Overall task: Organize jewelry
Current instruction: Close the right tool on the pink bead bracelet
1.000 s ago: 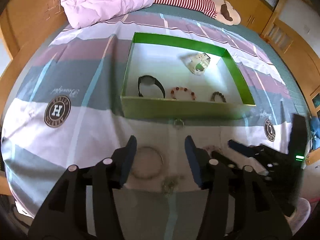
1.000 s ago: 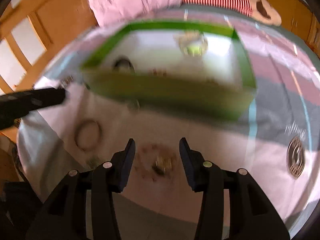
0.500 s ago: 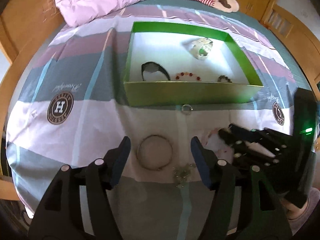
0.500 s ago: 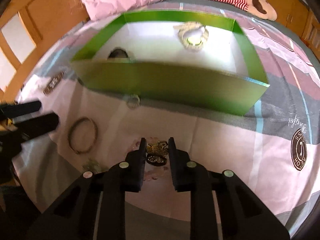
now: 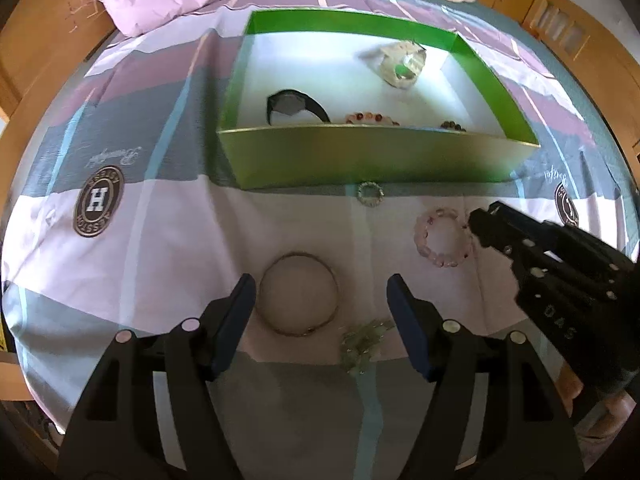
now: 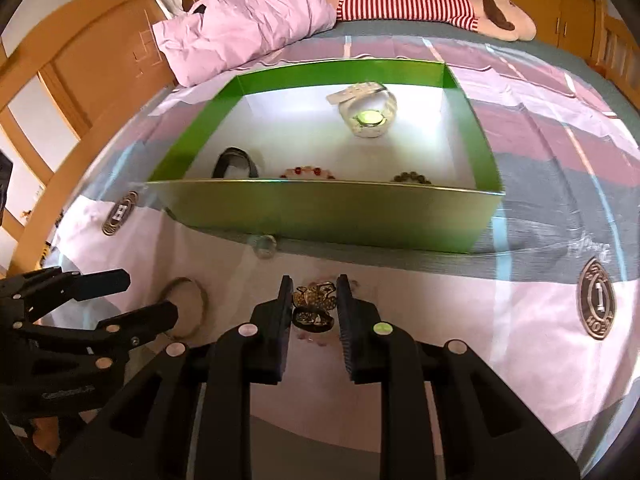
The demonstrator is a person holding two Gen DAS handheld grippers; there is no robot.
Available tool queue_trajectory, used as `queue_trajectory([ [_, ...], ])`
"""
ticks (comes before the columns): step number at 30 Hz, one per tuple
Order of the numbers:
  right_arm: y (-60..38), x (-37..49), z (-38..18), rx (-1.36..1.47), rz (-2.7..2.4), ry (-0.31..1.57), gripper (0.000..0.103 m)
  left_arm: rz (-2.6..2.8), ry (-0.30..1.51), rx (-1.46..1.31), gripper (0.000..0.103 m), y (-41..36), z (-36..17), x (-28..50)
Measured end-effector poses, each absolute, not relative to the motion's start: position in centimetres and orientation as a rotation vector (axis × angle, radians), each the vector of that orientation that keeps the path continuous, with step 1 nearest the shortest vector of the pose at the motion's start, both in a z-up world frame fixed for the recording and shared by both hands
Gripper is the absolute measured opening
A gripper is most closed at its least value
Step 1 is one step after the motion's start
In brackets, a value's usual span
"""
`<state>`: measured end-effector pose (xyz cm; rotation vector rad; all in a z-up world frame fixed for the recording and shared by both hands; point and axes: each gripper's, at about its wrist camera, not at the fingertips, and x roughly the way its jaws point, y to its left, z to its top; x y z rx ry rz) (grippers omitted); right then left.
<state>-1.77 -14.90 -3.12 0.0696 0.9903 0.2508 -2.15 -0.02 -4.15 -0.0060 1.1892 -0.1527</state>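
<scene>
A green box (image 5: 372, 160) (image 6: 320, 216) on the bed holds a white watch (image 5: 402, 66), a black band (image 5: 294, 106) and two bead bracelets. My right gripper (image 6: 314, 304) is shut on a gold brooch (image 6: 314, 306), held above the sheet; it also shows in the left wrist view (image 5: 486, 220). My left gripper (image 5: 320, 304) is open, over a metal bangle (image 5: 298, 294). A pink bead bracelet (image 5: 442, 236), a small sparkly ring (image 5: 370, 194) and a pale green cluster (image 5: 362, 340) lie on the sheet.
A pink pillow (image 6: 244, 28) and a striped plush toy (image 6: 420, 2) lie beyond the box. Wooden bed rails (image 6: 60, 92) run along both sides. The sheet carries round logo prints (image 5: 98, 200).
My right gripper closed on the gold brooch and lifted it toward the box, uncovering the pink bead bracelet. My left gripper drew nearer the bangle.
</scene>
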Motion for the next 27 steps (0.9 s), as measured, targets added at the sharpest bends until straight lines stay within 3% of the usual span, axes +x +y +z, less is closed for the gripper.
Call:
queue_trajectory([
  [11,-15.9,-1.9,-3.2,0.073,0.215,1.001,0.022,-0.198,1.184,0.047,0.085,-2.1,-5.0,-2.4],
  [19,-16.3,-1.8,-3.1,0.076,0.211,1.004,0.022,-0.229,1.184,0.039,0.086,-2.4,-4.4,-1.4],
  [27,-17.5,-2.0,-1.9,0.119,0.198,0.977,0.022,-0.183,1.192,-0.152,0.087,1.8,-3.9,0.2],
])
